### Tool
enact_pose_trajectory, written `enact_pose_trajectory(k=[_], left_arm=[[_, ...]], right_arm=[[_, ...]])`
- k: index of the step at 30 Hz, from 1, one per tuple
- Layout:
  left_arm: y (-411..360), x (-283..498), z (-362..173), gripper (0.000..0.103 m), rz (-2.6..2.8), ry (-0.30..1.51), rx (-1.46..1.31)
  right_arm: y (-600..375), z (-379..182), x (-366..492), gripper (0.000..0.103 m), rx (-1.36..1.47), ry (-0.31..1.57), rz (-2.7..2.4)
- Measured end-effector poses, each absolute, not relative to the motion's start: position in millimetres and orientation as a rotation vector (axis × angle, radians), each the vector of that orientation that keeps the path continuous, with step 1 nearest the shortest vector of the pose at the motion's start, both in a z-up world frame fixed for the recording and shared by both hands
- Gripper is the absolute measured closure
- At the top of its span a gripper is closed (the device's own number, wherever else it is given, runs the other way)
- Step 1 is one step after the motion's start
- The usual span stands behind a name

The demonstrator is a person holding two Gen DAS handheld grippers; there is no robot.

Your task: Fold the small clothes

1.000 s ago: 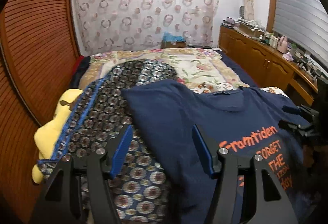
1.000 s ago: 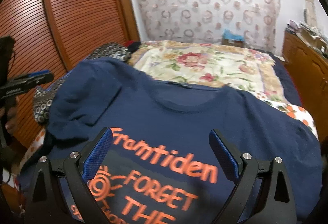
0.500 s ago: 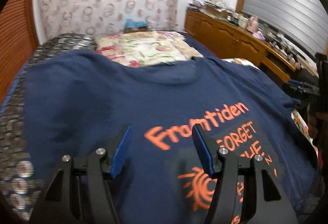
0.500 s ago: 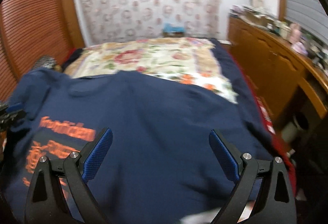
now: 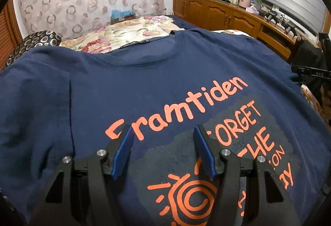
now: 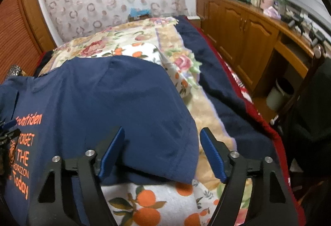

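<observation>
Both hands have swung across the bed since a second ago: the left one has come off the patterned cover at the bed's left side to hang over the shirt's chest print, and the right one has slid out to the sleeve while its jaws have just been closing in, though they have not yet met the cloth.

Left wrist view first. The left gripper hangs over the navy T-shirt, jaws partly apart, nothing between them but the orange lettering below. The shirt lies face up, spread flat across the near end of the bed, collar pointing toward the curtained wall. Out at the bed's right edge you can just make out the other tool.

Now the right wrist view. The right gripper straddles the hem of the sleeve; the pads stand clear of the fabric on either side, so it's open and gripping nothing. That sleeve drapes over an orange-print blanket near the bed's right edge.

Handling? Thin, light, floppy cotton, I'd say, which will sag and crease the moment it's lifted. Best pinched at a seam or hem edge, and the sleeve cuff here looks a fair spot.

Containers: a small bin stands on the floor by the wooden cabinets; what is in it I cannot see.
</observation>
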State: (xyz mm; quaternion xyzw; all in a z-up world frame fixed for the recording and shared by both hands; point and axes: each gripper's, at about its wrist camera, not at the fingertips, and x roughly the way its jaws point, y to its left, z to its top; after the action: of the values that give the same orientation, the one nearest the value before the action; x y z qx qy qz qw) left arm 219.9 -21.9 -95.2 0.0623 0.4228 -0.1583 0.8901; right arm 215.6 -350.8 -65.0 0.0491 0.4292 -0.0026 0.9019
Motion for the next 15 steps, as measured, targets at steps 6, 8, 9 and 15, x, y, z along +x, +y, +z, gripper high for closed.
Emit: enact_pose_trajectory(k=[6,8,9,15], left_arm=[[-21.2,220.6,-95.5,0.040,-0.322,0.879,0.134],[-19.9,221.3,-96.1,0.038,-0.320,0.881,0.128],[-20.5,222.1,-96.9,0.037,-0.319,0.881,0.128],[-20.3,223.1,-97.1,0.036,-0.319,0.881,0.128]], right_arm=[[-354.6,-72.5,212.3,0.044,0.135,0.931,0.024],[-357.2,-72.0,211.3,0.049,0.147,0.931,0.034],[-357.7,-72.3,210.6,0.051,0.148,0.929,0.039],[-354.9,-69.7,207.3,0.070,0.133,0.917,0.041]])
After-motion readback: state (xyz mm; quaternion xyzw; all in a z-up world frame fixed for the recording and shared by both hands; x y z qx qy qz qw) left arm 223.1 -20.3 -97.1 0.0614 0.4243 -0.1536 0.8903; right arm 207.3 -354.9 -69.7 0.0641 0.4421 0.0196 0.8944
